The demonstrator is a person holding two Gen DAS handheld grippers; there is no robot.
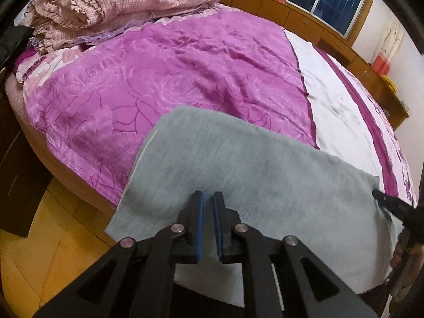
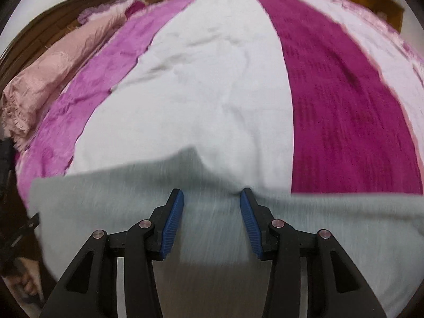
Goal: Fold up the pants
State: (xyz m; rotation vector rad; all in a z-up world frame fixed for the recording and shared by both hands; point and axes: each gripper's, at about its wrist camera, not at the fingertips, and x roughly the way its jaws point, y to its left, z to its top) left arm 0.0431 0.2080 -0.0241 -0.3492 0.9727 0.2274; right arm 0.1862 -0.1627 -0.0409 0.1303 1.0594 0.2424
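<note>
The grey pants (image 1: 238,164) lie flat as a folded slab on the near edge of the bed, also blurred in the right wrist view (image 2: 132,201). My left gripper (image 1: 208,198) hovers over the pants' near edge, its blue pads a narrow gap apart with no cloth between them. My right gripper (image 2: 210,198) is open wide above the pants, empty. Its black tip (image 1: 389,201) shows at the right edge of the left wrist view, beside the pants' right corner.
The bed carries a pink-purple rose quilt (image 1: 172,79), a white sheet (image 2: 212,79) and a magenta band (image 2: 344,106). A bundled pink checked duvet (image 1: 106,2) lies at the head. Wooden floor (image 1: 39,238) and a dark cabinet (image 1: 18,172) are at left.
</note>
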